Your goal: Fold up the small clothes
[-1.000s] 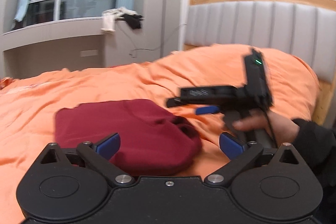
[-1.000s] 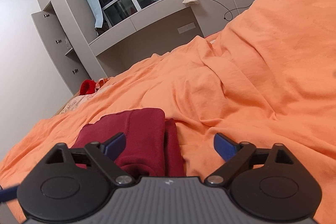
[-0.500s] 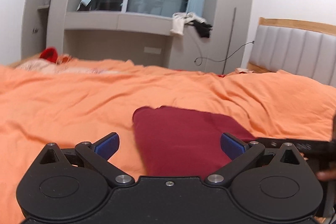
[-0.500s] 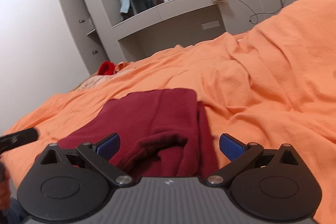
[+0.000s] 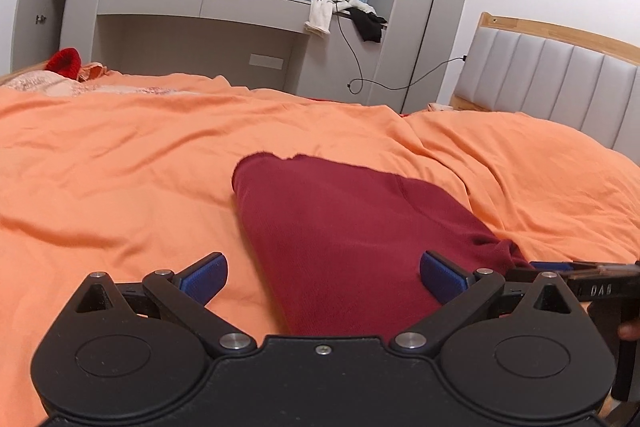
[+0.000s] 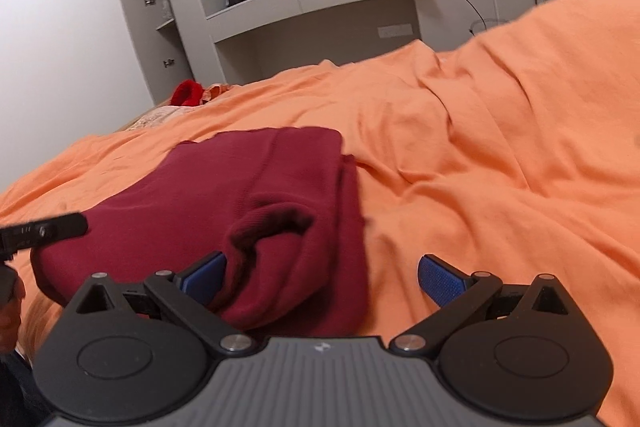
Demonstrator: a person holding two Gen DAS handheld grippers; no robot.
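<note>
1 folded dark-red knit garment [image 5: 344,235] lies on the orange quilt [image 5: 120,179]. The left gripper [image 5: 322,277] hovers over its near edge, jaws wide apart and empty. The right gripper [image 6: 320,277], likewise spread, straddles its rolled cuff. The right gripper's side reads "DAB".

1. An orange duvet [image 5: 120,167] covers the bed, creased all over.
2. A grey padded headboard [image 5: 560,83] with a wooden top rail stands at the bed's right end.
3. A bright red item [image 5: 64,61], perhaps a hat, lies at the far left edge.
4. White and black clothes [image 5: 344,11] hang over the grey window ledge [image 5: 200,1].
5. A black cable [image 5: 360,67] trails down the cabinet.
</note>
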